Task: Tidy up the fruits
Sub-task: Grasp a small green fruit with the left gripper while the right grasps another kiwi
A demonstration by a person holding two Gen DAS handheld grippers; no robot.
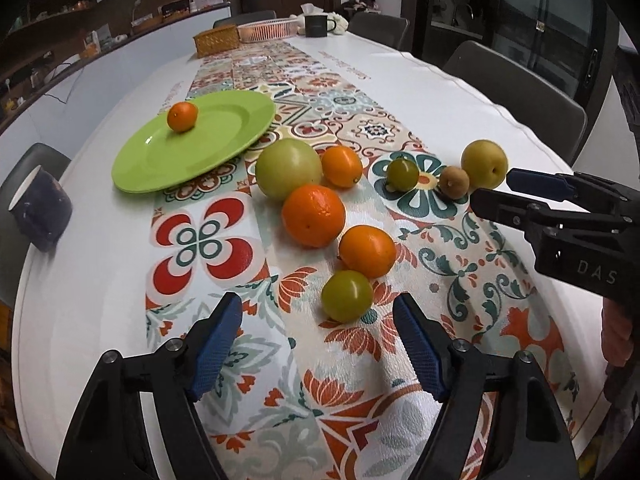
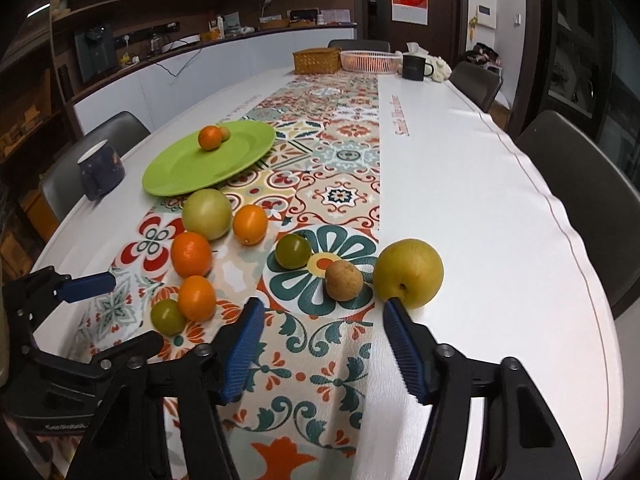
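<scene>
- Bench (image 2: 460, 168) is long and white, with a busy patterned tile runner (image 2: 340, 152) down its middle, grey chairs around it and dark shelving along the wall behind.
- Far end has a woven box (image 2: 317, 61), a pink basket (image 2: 370, 60) and a black mug (image 2: 414, 67). A dark blue mug (image 1: 38, 212) stands near the bench edge beside your green plate (image 1: 192, 152).
- Your left tongs (image 1: 318, 344) are spread wide with nothing in them, and the small green tomato (image 1: 347, 295) sits just ahead, roughly between the tips.
- Your right tongs (image 2: 322, 344) are also wide open and empty. The brown kiwi (image 2: 344, 280) is just ahead, and the yellow pear (image 2: 408, 272) sits right by the right fingertip; can't tell if they touch.
- Plate holds one small orange (image 2: 210, 138) with a smaller greenish fruit (image 2: 225, 133) tucked behind it.
- Loose on the runner: a big pale green apple (image 1: 288, 168), three oranges clustered near it, and a second green tomato (image 1: 402, 174) beside the kiwi.
- Nothing sits between either pair of tongs and the nearest fruit.
</scene>
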